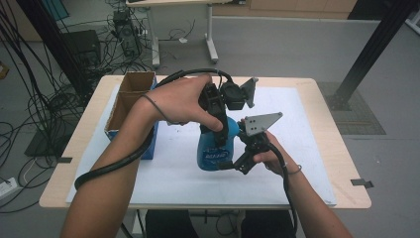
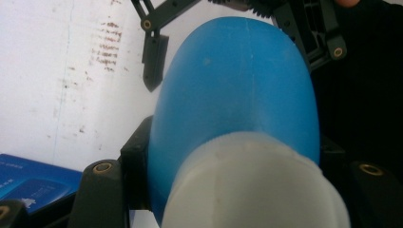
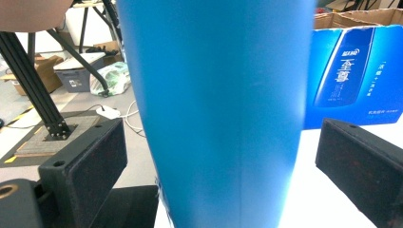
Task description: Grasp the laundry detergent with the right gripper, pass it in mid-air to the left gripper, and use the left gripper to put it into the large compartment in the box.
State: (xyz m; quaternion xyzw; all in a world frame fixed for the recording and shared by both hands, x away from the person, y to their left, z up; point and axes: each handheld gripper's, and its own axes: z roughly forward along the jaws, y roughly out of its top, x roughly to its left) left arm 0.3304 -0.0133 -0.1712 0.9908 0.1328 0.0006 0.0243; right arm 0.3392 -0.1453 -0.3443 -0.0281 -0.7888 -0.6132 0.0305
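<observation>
L hand-held gripper [image 1: 218, 130] clamps blue bottle [image 1: 214, 148] from above; R hand-held gripper [image 1: 237, 163] spread wide round its base.

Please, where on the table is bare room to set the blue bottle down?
The white mat is bare along the near edge and on the right, beyond the right gripper. It is crowded at the left, where the cardboard box stands, and at the middle, where the left gripper holds the blue bottle.
</observation>
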